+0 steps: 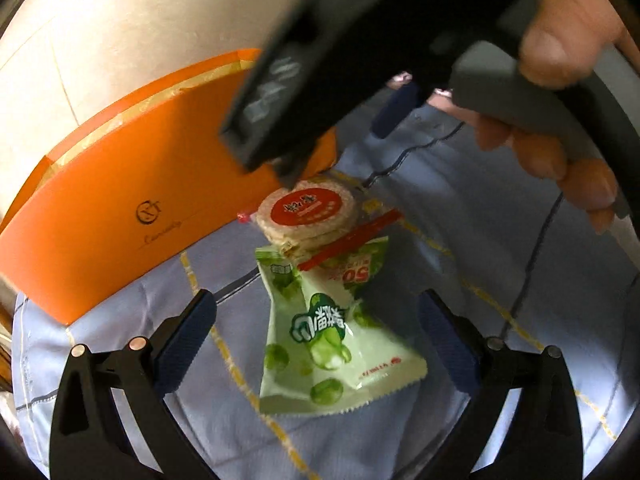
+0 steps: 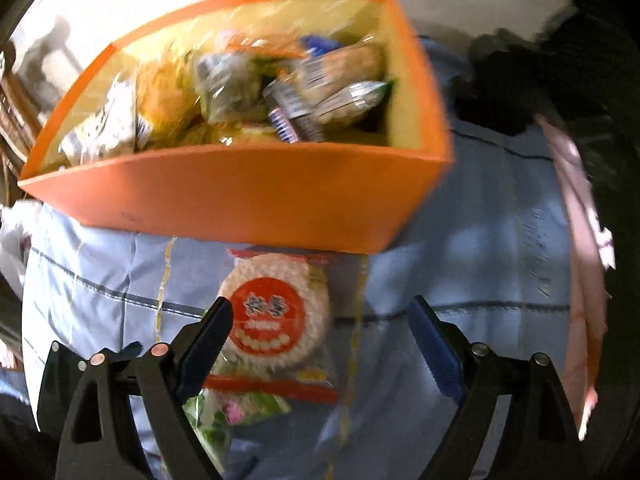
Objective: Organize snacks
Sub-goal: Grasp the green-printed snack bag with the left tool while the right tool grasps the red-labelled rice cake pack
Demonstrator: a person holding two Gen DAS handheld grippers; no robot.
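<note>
Both tools [image 1: 316, 320] [image 2: 320, 328] gape empty, tilted steeply down over the rice-cracker pack [image 2: 276, 320]

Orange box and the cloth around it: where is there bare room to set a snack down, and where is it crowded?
The orange box is piled with packets, with a small bare corner at its right end. Bare blue cloth lies right of the rice cracker pack. Crowded: the cracker pack overlaps the green candy bag beside the box wall.
</note>
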